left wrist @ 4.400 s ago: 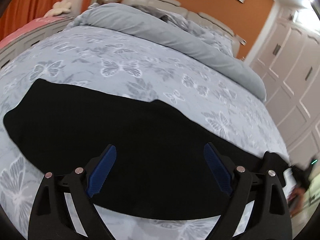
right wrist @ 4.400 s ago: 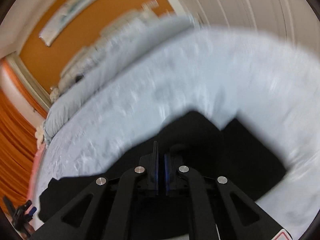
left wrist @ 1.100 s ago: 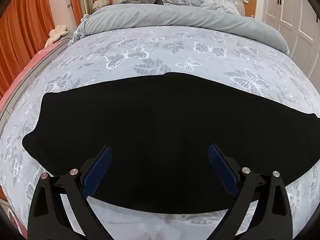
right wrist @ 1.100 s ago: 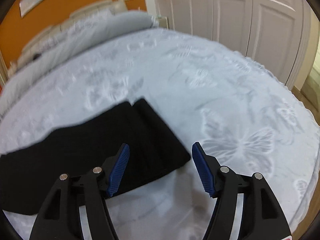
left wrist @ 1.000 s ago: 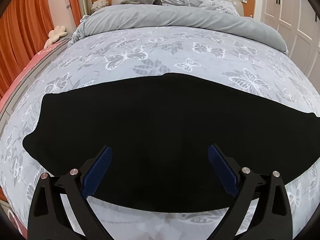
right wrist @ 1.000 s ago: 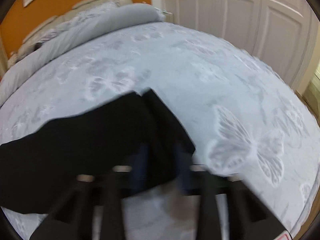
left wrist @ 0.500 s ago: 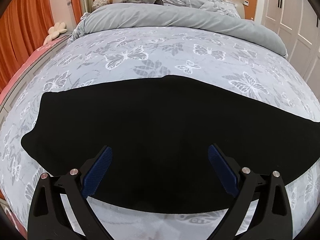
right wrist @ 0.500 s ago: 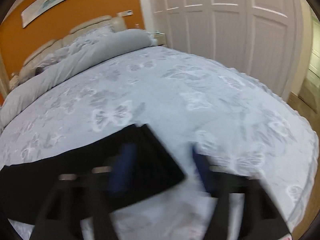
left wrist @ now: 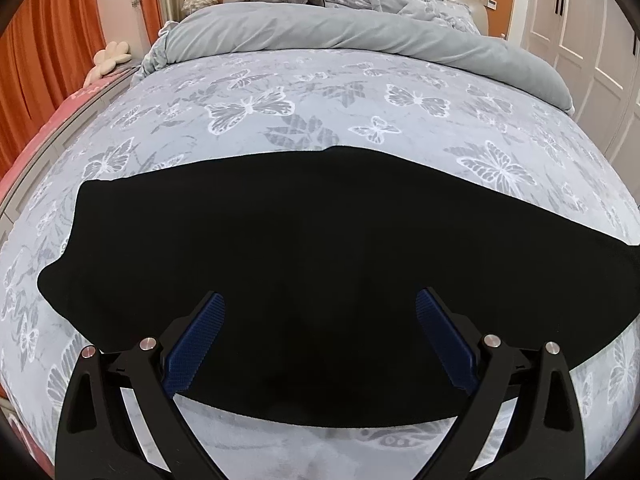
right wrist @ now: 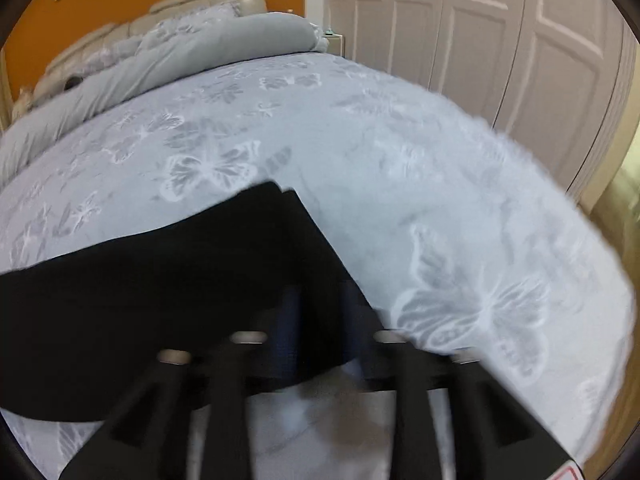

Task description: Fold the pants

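Black pants (left wrist: 304,248) lie flat across the bed, folded lengthwise into one long band. My left gripper (left wrist: 320,340) is open, its blue pads (left wrist: 196,336) spread wide just above the band's near edge, holding nothing. In the right wrist view the pants' right end (right wrist: 224,264) lies in front of my right gripper (right wrist: 320,324). That gripper is motion-blurred, its fingers a narrow gap apart over the end's near corner; whether cloth sits between them is unclear.
The bed has a grey butterfly-print cover (left wrist: 320,120) and a rolled grey duvet (left wrist: 360,36) at the headboard. Orange curtains (left wrist: 48,40) hang at the left. White wardrobe doors (right wrist: 500,40) stand beyond the bed's right edge (right wrist: 580,240).
The right gripper opened and let go of the pants' end earlier, then swung about; its fingers now stand closer together over that end. The left gripper has barely moved.
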Available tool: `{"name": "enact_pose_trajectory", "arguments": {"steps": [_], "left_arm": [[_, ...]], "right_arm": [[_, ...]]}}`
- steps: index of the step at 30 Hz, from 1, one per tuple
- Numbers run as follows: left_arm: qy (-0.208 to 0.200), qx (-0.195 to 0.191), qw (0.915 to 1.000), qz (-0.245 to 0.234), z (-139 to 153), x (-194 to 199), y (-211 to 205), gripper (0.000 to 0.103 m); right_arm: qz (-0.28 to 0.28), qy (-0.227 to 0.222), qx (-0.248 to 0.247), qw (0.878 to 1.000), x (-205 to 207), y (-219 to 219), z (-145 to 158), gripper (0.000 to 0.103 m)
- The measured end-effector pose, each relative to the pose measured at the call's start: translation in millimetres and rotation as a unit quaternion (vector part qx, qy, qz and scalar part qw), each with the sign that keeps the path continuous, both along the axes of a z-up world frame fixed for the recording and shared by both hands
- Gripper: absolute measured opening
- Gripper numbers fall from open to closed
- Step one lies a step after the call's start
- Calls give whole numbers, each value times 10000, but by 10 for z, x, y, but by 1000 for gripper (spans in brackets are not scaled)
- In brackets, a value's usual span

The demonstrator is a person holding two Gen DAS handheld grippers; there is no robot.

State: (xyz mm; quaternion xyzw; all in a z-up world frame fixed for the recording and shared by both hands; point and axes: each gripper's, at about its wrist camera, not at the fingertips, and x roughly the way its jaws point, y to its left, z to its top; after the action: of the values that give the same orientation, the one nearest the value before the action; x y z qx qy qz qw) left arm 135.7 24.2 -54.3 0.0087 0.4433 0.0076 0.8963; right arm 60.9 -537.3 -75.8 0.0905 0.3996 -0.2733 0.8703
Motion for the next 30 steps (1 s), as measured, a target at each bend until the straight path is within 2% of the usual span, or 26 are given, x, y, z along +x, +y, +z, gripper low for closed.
{"name": "enact_pose_trajectory", "arguments": {"steps": [1, 2, 5, 7, 9, 10, 11, 12, 14, 18, 22, 26, 30], "left_arm": [[12, -28, 10000, -9, 1, 1, -2, 95], [22, -62, 10000, -9, 7, -1, 2, 95], [3, -85, 10000, 12, 20, -23, 18, 95], [11, -78, 10000, 32, 21, -33, 27, 95], [27, -119, 9999, 43, 23, -37, 36, 94], [32, -128, 9999, 48, 26, -37, 41, 95], [23, -134, 9999, 55, 32, -40, 47, 95], [15, -128, 9999, 64, 37, -41, 52, 95], [-8, -146, 9999, 85, 58, -39, 77, 95], [-33, -277, 9994, 198, 113, -25, 179, 95], [-106, -426, 9983, 385, 216, -38, 362, 95], [-231, -694, 9951, 660, 359, -93, 657, 95], [-331, -924, 9905, 964, 467, -144, 1027, 95]], "right_arm": [[-170, -172, -139, 9996, -67, 30, 63, 74], [-248, -223, -147, 9993, -102, 14, 83, 75], [-354, -257, 420, 9982, -113, -146, -15, 75], [-439, -71, 981, 9942, -59, -272, -252, 75], [-463, -78, 1188, 9918, -76, -255, -386, 75], [-409, -204, 1204, 9917, -109, -231, -364, 63], [-259, -283, 1359, 9900, -104, -220, -329, 46], [-145, -423, 1593, 9862, -86, -224, -277, 17], [-110, -721, 1515, 9858, -66, -110, -34, 17], [680, -1319, 1404, 9789, 50, 491, 538, 16], [1888, -1571, 1371, 9596, 285, 1529, 969, 17], [2903, -1429, 1480, 9346, 563, 2545, 1019, 17], [3683, -970, 1399, 9140, 796, 3472, 825, 17]]}}
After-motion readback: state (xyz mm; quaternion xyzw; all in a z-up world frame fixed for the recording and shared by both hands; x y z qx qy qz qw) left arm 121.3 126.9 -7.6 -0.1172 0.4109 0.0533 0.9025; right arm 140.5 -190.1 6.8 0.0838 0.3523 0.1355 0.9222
